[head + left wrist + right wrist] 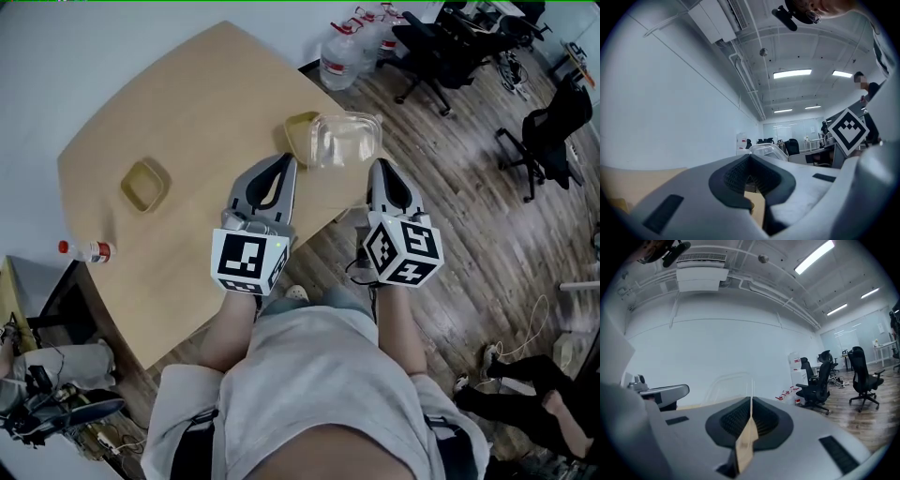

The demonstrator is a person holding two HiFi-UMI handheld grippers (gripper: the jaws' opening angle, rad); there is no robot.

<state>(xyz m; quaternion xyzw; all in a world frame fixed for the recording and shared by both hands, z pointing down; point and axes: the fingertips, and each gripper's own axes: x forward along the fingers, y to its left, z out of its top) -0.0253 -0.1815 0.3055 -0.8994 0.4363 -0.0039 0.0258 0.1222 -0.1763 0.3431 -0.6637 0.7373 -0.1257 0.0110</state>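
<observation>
Right gripper [751, 401]: jaws clamped on a thin see-through edge, which I read as the wall of the clear rectangular plastic container [347, 141]. It's a pinch on the rim only, nothing deeper.

Left gripper [750, 157]: jaw tips together, nothing visibly pinched between them. In the head view it sits just beside the small yellow-tan plastic tub [298, 129]; I can't tell whether it touches.

The clear container sits at the near edge of the pale wooden table [187, 103], overlapping the yellow-tan tub and partly over the wood-plank floor [450, 187]. I can't tell whether it's lifted or resting.

Further out on the table there's 1 more yellow-tan square tub [145, 185] and a small clear bottle with a red cap [86, 250], both well apart from the grippers.

Risks as I judge them:
- A thin-wall grip on flexible plastic could flex and slip out, dropping the container to the floor.
- Squeezing harder could crack the rim.
- Any sideways pull could drag the yellow-tan tub off the edge with it.
</observation>
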